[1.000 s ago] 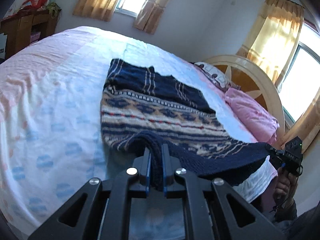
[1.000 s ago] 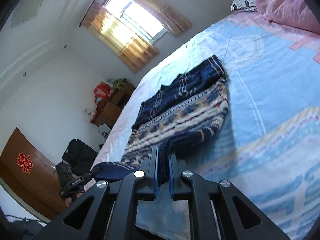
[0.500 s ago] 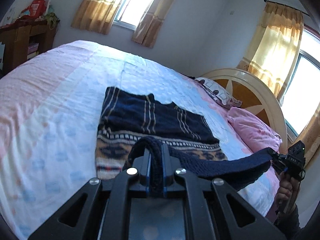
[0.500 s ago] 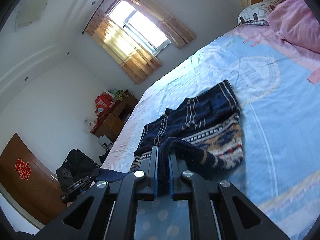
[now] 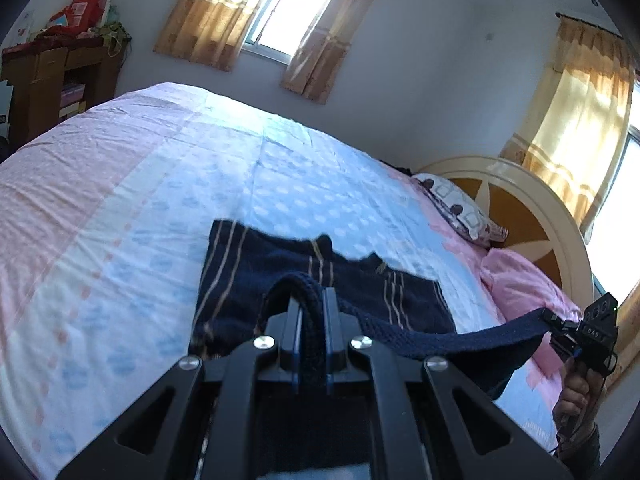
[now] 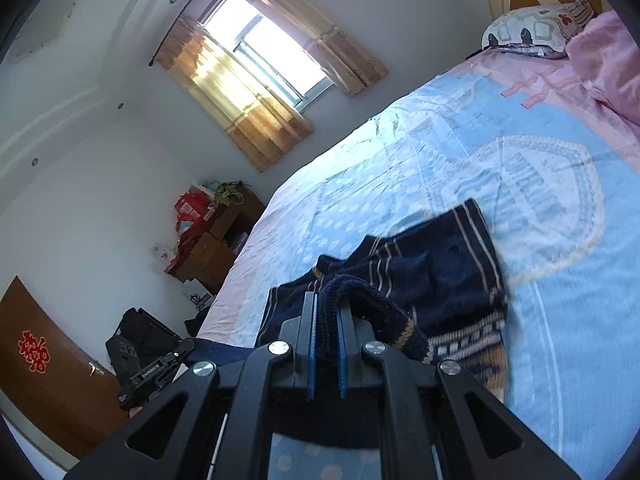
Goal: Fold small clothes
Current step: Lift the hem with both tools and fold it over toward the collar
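- Your left gripper [image 5: 308,312] has its fingers pinching the dark rib edge of the sweater [image 5: 320,280]; the knit loops up over the tips and runs down between them.
- Your right gripper [image 6: 325,312] does the same; its fingers are squeezed tight on the other end of that same edge.
- The edge hangs like a rope between your two hands; in the left view it runs from the fingers off to the right, to the other gripper by the side of the bed [image 5: 120,168].
- The rest of the sweater lies flat on the bed, just ahead of and below both sets of fingers; you can see the dark part with thin tan stripes, and in the right view a bit of the brown and white pattern [image 6: 472,344] beside the fingers.
- The long way of the held edge goes from hand to hand, across the sweater; the flat part points away from you, toward the far side of the bed.
- Both hands look about as near to the flat part as each other; I think the held edge has to go forward over it, level, so the fold lands straight.
- If one hand goes ahead, the fold may come out crooked.
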{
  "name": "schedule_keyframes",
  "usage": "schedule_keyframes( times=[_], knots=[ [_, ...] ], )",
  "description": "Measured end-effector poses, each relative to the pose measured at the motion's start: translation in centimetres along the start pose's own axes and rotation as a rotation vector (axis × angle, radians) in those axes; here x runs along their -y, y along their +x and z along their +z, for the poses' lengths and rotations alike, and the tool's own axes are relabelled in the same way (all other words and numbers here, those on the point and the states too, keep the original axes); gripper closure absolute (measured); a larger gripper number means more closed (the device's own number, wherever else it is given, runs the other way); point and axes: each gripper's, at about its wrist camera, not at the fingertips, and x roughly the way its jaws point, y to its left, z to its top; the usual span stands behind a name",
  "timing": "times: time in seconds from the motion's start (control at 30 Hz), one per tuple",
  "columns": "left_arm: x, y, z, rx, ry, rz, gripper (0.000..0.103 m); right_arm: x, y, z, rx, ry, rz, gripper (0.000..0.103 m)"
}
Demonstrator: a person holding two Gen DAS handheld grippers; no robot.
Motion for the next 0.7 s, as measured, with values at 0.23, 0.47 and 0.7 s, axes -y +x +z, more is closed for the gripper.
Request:
schedule_keyframes(
  times=[0.23, 0.47, 0.7],
  knots=[
    [-1.2, 4.7, 2.7, -0.015, -0.017, 0.022, 0.094, 1.8, 4.7, 2.9, -0.038, 0.007, -0.058, 0.096],
    [-3.1, 9.9, 3.5, -0.074, -0.071, 0.051, 0.094, 5.0, 10.2, 4.4, -0.098, 0.060, -0.119, 0.096],
    [-4.8, 14.1, 3.4, -0.105, -0.092, 0.098, 0.094, 9.0, 15.8, 6.4, -0.148, 0.137, -0.197, 0.096]
  ],
)
